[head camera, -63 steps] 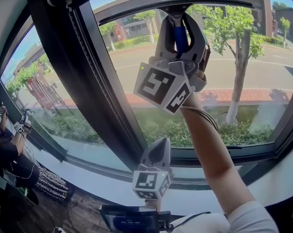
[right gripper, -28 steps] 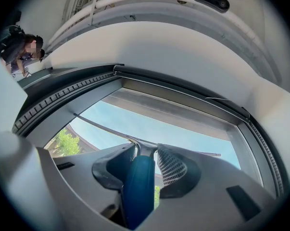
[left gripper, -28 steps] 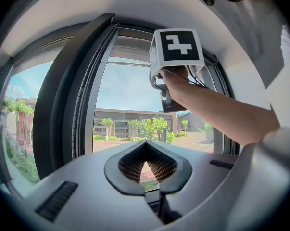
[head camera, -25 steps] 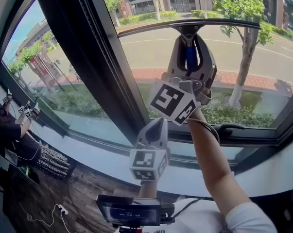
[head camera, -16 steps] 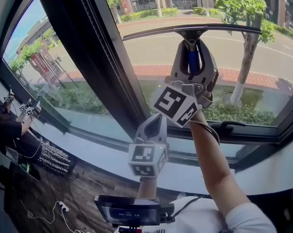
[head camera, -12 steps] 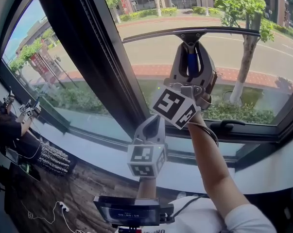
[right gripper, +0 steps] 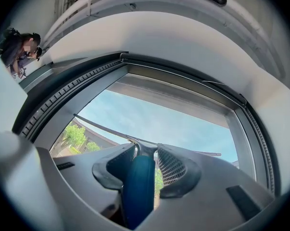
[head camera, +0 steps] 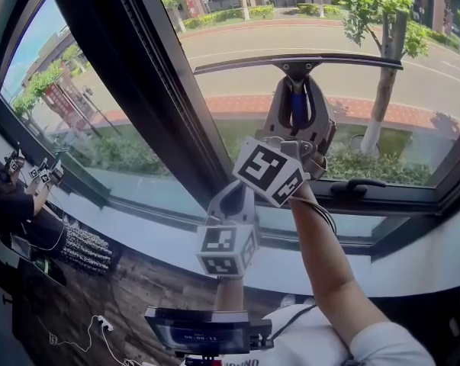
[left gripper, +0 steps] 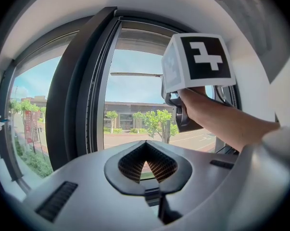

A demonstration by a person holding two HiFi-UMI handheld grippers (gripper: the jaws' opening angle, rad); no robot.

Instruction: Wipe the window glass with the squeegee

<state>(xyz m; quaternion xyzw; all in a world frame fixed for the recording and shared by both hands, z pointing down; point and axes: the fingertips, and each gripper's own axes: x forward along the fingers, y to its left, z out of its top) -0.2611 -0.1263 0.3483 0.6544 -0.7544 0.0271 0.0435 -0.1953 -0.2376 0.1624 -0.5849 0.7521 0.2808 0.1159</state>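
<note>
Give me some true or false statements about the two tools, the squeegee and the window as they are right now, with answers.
1. The right tool is shut on the blue handle of the squeegee. True.
2. The left tool holds a cloth. False: its jaws are together with nothing between them.
3. The squeegee blade runs sideways across the glass. True.
4. The left tool is raised higher than the right tool. False: in the head view it sits lower, under the right tool.
</note>
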